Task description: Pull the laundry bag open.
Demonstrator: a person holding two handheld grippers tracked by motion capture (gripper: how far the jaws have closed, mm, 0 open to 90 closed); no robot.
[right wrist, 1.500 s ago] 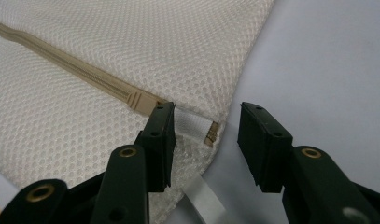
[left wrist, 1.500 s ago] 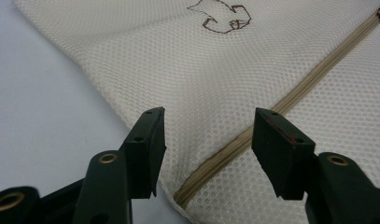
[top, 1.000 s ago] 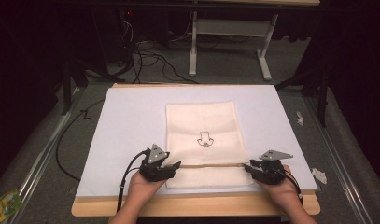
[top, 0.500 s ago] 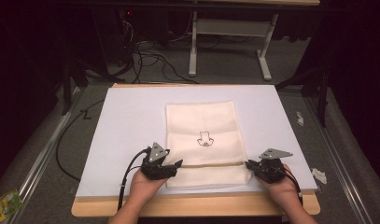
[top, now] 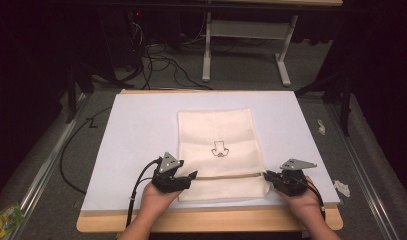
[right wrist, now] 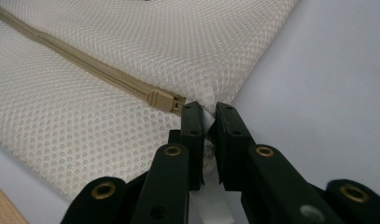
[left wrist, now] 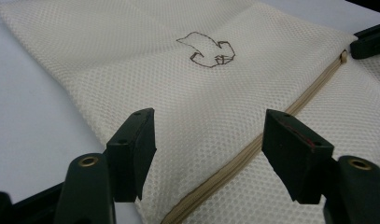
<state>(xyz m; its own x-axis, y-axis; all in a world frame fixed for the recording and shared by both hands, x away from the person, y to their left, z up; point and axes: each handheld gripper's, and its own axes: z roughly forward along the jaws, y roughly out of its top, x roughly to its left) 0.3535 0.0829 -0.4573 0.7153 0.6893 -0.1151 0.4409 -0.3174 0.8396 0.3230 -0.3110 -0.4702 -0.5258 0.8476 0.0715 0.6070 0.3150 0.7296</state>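
Right hand-held gripper [right wrist: 207,122] pinches the cream mesh zip bag [top: 218,135] edge; left hand-held gripper [left wrist: 208,154], jaws apart, should close squarely over the beige zip [left wrist: 253,149].

L hand-held gripper [left wrist: 208,154] agape, R [right wrist: 207,122] seemingly clamped

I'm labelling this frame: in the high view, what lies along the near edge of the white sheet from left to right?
Left gripper → mesh bag with its zipper → right gripper → paper scrap.
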